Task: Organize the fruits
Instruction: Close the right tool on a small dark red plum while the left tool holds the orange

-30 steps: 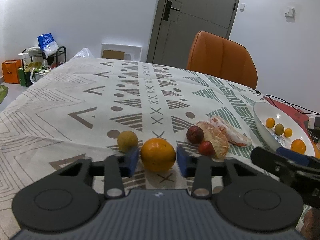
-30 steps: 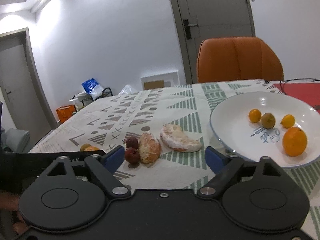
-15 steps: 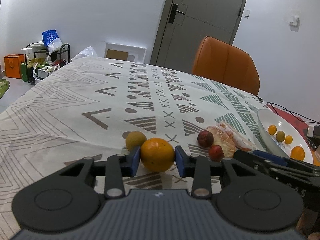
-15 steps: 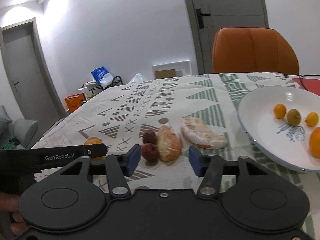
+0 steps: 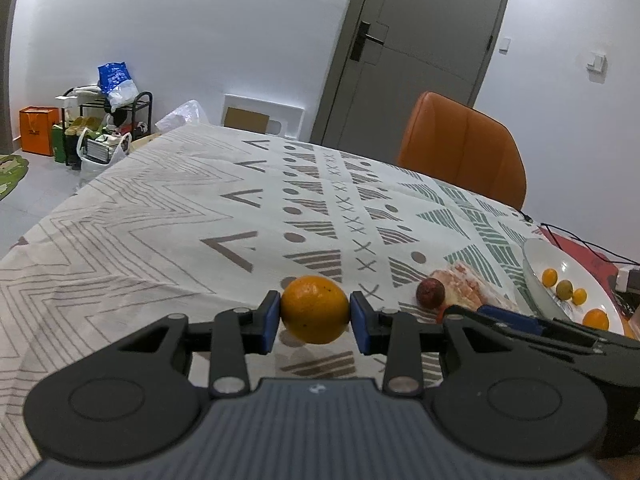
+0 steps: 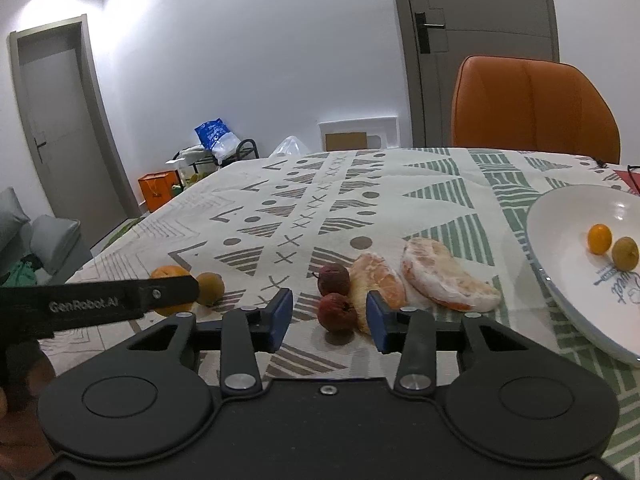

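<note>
My left gripper (image 5: 315, 312) is shut on an orange (image 5: 315, 309) and holds it just above the patterned tablecloth; the orange also shows in the right wrist view (image 6: 170, 273). My right gripper (image 6: 329, 318) is open, its jaws either side of a small dark red fruit (image 6: 337, 312), not touching it. A second dark red fruit (image 6: 334, 279), two peeled citrus pieces (image 6: 378, 280) (image 6: 446, 280) and a small yellow-brown fruit (image 6: 210, 288) lie on the cloth. A white plate (image 6: 560, 240) at the right holds small oranges (image 6: 599, 239) and a greenish fruit (image 6: 625, 253).
An orange chair (image 5: 460, 152) stands at the table's far side. A red mat with cables (image 5: 580, 248) lies beyond the plate. A shelf with bags (image 5: 104, 120) stands on the floor at the left, by the wall.
My left gripper closed on the orange and lifted it, hiding the yellow-brown fruit behind it. My right gripper narrowed and moved left, around the small dark red fruit.
</note>
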A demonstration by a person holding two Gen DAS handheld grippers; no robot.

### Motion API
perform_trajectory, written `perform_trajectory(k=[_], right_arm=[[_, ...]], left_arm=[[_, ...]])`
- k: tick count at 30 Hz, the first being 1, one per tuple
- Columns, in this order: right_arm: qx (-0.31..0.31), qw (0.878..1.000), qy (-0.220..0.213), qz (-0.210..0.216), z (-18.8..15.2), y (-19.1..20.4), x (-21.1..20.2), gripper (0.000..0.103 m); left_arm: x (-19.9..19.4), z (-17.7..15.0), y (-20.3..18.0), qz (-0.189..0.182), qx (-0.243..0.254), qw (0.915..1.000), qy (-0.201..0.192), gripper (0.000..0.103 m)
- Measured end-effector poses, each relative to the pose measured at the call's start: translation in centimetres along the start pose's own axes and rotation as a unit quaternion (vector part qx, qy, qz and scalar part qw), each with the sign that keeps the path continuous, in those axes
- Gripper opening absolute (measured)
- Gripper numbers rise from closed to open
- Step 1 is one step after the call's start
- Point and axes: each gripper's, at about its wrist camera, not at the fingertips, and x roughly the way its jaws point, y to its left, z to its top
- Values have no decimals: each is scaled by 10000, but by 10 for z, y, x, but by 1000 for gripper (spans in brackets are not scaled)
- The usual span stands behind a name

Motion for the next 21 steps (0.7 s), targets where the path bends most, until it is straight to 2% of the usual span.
perform_trajectory(k=[4, 10, 13, 21], right_arm=[[-106, 9999, 64, -72, 0, 5, 7, 34], [-148, 9998, 94, -121, -2, 6, 5, 9], [-38, 9999, -33, -94, -1, 0, -5, 8], [49, 9999, -32, -100, -1, -6, -8, 10]], left_arm=[[-2, 2, 6, 28, -61, 10000, -28, 36], [-3, 5, 6, 95, -39, 9999, -52, 36], [-6, 8, 1, 80, 16, 9999, -127, 36], [-6, 8, -7, 48, 88, 9999, -127, 36]])
